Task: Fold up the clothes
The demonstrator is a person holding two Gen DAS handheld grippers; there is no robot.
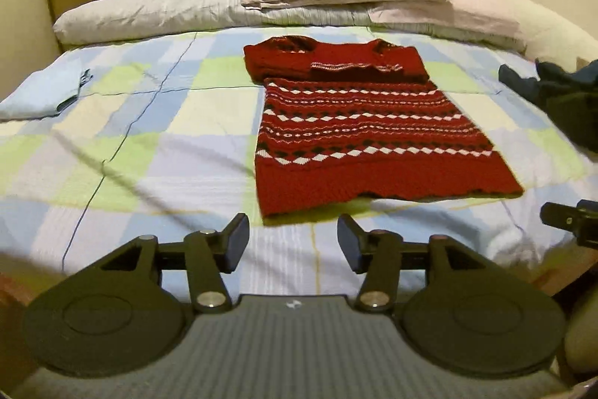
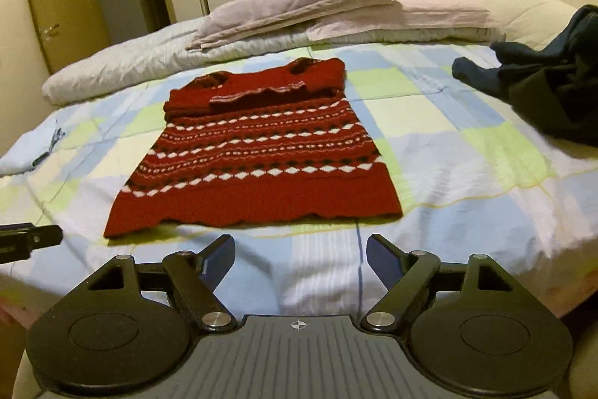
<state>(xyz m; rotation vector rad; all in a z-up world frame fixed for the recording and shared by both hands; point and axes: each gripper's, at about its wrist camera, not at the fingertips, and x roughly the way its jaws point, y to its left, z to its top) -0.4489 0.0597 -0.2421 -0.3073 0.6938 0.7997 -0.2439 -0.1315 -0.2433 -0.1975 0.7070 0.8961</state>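
No readable text, label, brand or number in either view. Only marks: a small white crosshair sign printed on the ribbed grey plate of the right tongs (image 2: 301, 251), at its upper edge, centred; a small white emblem in the same spot on the plate of the left tongs (image 1: 293, 236), too blurred to make out. Sweater (image 1: 358, 133) carries knitted diamond bands, no lettering.

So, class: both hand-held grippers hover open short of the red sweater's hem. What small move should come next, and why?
Probably ease both forward to pinch the hem corners. The red sweater lies flat, sleeves already folded in, and the left hand-held gripper and right hand-held gripper hold nothing.
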